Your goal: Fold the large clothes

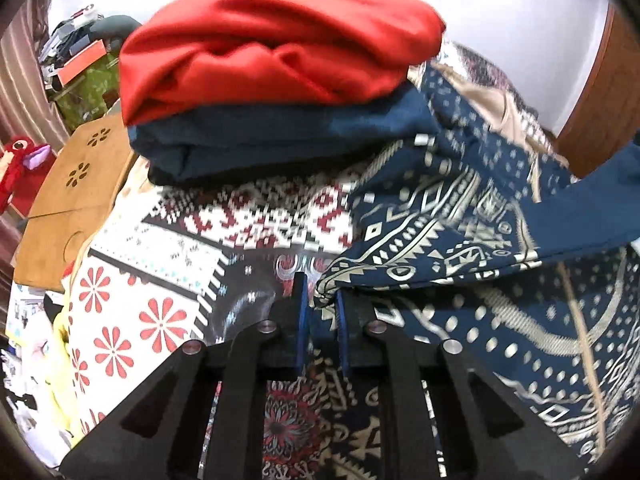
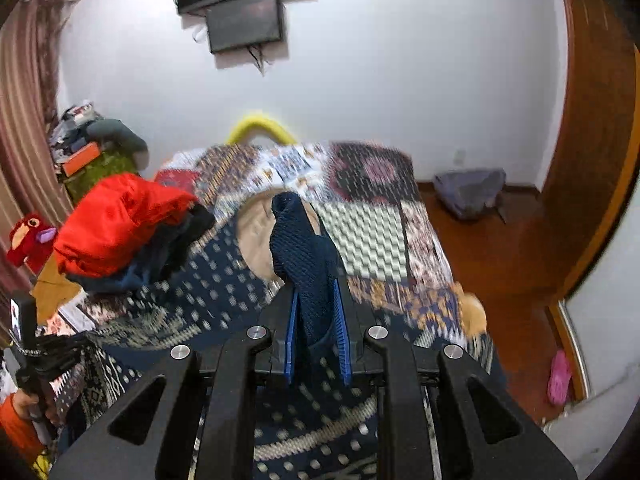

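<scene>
Pinching navy patterned cotton cloth near the red folded stack: left gripper and right gripper both clamped on its edges; I'd keep tension even.

A stack of folded clothes sits on the bed, toward its left side. The patterned garment lies spread on the bed just right of the stack and in front of it. A plush toy is left of the stack, off the bed. Behind the stack stands a cluttered pile of boxes. A bag lies on the floor right of the bed.
</scene>
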`<action>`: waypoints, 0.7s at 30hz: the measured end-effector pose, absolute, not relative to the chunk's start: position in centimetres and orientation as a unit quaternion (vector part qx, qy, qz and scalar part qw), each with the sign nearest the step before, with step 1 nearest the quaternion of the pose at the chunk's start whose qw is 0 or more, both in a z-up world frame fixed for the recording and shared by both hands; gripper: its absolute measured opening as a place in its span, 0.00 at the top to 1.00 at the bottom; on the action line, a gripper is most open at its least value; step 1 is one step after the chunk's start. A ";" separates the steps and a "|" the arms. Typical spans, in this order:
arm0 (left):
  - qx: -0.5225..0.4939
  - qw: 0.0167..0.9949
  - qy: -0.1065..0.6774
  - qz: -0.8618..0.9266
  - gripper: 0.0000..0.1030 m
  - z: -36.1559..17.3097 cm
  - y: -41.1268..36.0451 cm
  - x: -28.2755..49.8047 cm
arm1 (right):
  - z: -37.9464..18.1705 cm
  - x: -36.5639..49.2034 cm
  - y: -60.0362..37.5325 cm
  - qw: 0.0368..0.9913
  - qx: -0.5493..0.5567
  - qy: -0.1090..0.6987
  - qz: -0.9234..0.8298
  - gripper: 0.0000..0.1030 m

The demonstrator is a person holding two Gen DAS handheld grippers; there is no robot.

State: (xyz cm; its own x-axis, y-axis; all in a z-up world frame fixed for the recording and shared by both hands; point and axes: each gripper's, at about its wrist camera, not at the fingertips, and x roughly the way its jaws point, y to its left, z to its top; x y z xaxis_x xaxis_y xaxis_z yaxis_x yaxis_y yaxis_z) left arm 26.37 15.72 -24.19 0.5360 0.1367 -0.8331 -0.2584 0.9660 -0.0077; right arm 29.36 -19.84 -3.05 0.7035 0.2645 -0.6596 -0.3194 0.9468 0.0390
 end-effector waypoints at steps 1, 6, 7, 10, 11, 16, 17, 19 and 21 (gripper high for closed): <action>-0.056 0.872 0.472 0.115 0.86 -24.6 15.4 26.3 | -4.2 29.4 -20.1 0.917 -0.040 0.366 0.155 0.86; -0.025 0.864 0.487 0.126 0.83 -25.5 15.1 25.0 | -8.4 29.6 -21.4 0.894 -0.045 0.422 0.143 0.88; -0.030 0.861 0.492 0.126 0.83 -25.6 15.5 24.3 | -8.9 29.5 -21.9 0.890 -0.043 0.432 0.143 0.88; -0.045 0.858 0.497 0.122 0.82 -26.0 16.0 24.2 | -10.6 29.2 -22.9 0.880 -0.053 0.453 0.132 0.88; -0.046 0.857 0.498 0.122 0.82 -26.1 16.1 24.2 | -11.0 28.9 -23.3 0.877 -0.057 0.459 0.128 0.88; -0.032 0.856 0.500 0.124 0.75 -26.1 16.0 23.7 | -11.6 28.0 -24.2 0.873 -0.061 0.468 0.123 0.88; -0.032 0.855 0.502 0.124 0.72 -26.2 16.1 23.6 | -11.7 27.8 -24.3 0.873 -0.063 0.468 0.123 0.88; -0.032 0.854 0.506 0.121 0.70 -26.1 16.2 23.4 | -11.7 27.5 -24.3 0.872 -0.065 0.469 0.123 0.88; -0.033 0.852 0.510 0.118 0.67 -26.0 16.3 23.0 | -11.5 27.1 -24.4 0.871 -0.074 0.471 0.118 0.87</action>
State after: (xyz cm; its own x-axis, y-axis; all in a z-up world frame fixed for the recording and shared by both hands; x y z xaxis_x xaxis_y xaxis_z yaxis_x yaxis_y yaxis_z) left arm 22.96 16.29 -26.02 0.4527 0.1670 -0.8759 -0.2340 0.9701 0.0641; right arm 27.11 -24.42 -11.47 0.5290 0.1359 -0.8376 -0.2749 0.9613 -0.0177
